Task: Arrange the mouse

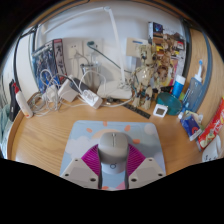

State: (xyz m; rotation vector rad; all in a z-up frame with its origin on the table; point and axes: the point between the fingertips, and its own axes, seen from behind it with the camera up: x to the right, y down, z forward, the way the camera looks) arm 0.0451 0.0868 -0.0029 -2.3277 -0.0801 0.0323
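Note:
A light grey computer mouse (pixel 112 147) sits between the two fingers of my gripper (pixel 112 153). The magenta pads (pixel 92 158) press on its left and right sides, so the gripper is shut on it. The mouse is over a pale blue-grey mouse mat (pixel 88 131) that lies on the wooden table (pixel 42 132). I cannot tell whether the mouse rests on the mat or hangs just above it. The rear of the mouse is hidden by the gripper body.
The back of the table is cluttered: a white power strip (pixel 90 97) with cables, white adapters (pixel 45 100) at the left, a blue bottle (pixel 178 88) and colourful packets (pixel 208 126) at the right. A white wall stands behind.

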